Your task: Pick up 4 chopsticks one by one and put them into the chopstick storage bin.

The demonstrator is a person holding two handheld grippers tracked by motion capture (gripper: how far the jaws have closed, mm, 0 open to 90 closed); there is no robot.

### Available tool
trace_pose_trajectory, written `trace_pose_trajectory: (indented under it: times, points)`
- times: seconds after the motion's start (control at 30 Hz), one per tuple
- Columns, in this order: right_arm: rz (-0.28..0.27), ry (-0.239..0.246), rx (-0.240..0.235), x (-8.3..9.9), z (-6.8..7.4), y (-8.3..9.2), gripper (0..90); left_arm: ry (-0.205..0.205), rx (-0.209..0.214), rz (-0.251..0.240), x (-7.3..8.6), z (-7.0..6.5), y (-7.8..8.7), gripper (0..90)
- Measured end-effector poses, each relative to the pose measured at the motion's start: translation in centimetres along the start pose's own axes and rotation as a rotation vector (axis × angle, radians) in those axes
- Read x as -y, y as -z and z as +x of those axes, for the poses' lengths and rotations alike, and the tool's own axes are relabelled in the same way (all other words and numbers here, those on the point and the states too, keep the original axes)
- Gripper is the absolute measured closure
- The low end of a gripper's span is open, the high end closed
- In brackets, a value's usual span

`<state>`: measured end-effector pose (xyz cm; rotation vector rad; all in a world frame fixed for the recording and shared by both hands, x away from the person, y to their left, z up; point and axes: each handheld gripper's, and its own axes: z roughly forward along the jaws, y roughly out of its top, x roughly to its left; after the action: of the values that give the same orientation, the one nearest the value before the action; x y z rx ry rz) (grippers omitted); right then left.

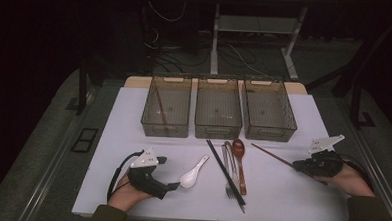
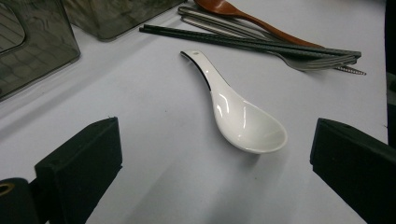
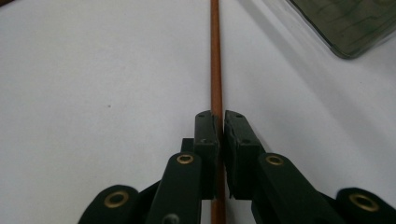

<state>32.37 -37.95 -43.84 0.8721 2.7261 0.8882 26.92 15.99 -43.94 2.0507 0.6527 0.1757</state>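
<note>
A white ceramic spoon [image 1: 194,172] lies on the white table, bowl toward me. My left gripper [image 1: 173,185] stands open just behind the bowl. In the left gripper view the spoon [image 2: 246,122] lies between and ahead of the wide-apart jaws of the left gripper [image 2: 215,144], untouched. My right gripper [image 1: 298,165] at the right is shut on a brown chopstick [image 1: 272,155] that points up-left over the table. In the right gripper view the chopstick [image 3: 215,56] runs straight ahead from the closed right gripper [image 3: 220,122].
Three clear grey bins stand in a row at the back: left [image 1: 149,119] holding one brown chopstick [image 1: 161,108], middle [image 1: 218,127], right [image 1: 289,120]. Black chopsticks [image 1: 225,173], a metal fork [image 1: 230,181] and a wooden spoon [image 1: 240,161] lie mid-table.
</note>
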Motion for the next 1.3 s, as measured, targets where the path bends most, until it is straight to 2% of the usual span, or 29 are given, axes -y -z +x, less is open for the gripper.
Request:
trace_pose_trajectory:
  times: [0.43,0.93,1.03,1.3]
  points:
    - [-0.073,-0.031,-0.045,-0.2,-0.1,1.3,83.8,0.0,-0.001,0.001,0.0,0.0,0.0,1.4]
    - [-0.167,-0.022,-0.077,-0.9,0.3,2.6,83.8,-0.002,0.0,0.002,0.0,0.0,0.0,1.4]
    - [-0.182,-0.016,-0.072,-1.4,0.6,2.8,83.8,-0.002,0.0,0.001,0.0,0.0,0.0,1.4]
    - [-0.232,-0.005,-0.104,-2.5,1.5,3.2,83.8,-0.002,0.0,0.002,0.0,0.0,0.0,1.4]
